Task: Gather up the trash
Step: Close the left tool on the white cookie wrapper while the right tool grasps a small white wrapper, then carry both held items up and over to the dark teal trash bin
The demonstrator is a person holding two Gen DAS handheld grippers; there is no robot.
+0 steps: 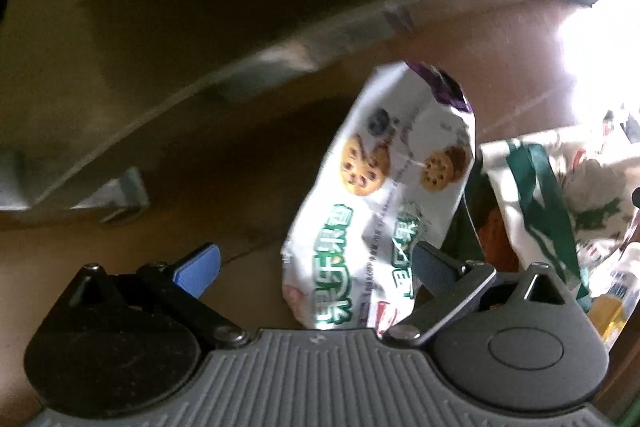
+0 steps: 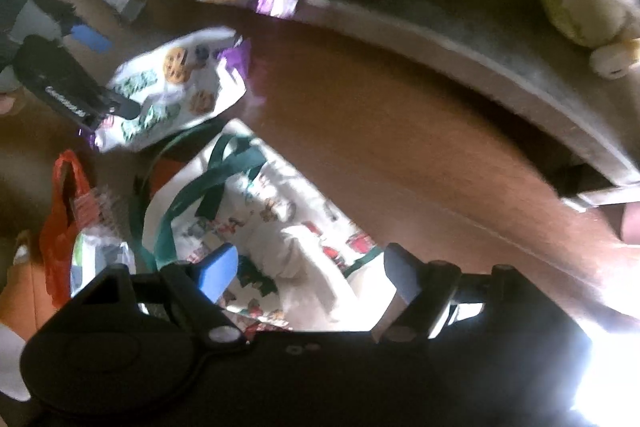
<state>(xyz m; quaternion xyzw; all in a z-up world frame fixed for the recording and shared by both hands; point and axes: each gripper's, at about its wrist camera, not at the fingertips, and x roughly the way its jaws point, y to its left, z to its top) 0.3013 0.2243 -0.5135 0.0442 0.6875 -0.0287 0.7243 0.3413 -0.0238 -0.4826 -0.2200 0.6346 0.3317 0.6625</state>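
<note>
A white cookie wrapper (image 1: pixel 384 195) with green lettering and a purple end lies between the wide-open fingers of my left gripper (image 1: pixel 316 263), against the right finger (image 1: pixel 430 265). In the right wrist view the wrapper (image 2: pixel 176 87) is at upper left with the left gripper (image 2: pixel 96 75) beside it. A patterned tote bag with green handles (image 2: pixel 256 219) lies open on the brown floor beneath my right gripper (image 2: pixel 312 277), which is open and empty. The bag also shows in the left wrist view (image 1: pixel 540 195) at right.
An orange plastic bag (image 2: pixel 64 227) with packets lies left of the tote. A grey furniture base (image 1: pixel 200 83) curves across the floor behind the wrapper; it shows in the right wrist view (image 2: pixel 500 39) too. Strong glare fills the right side.
</note>
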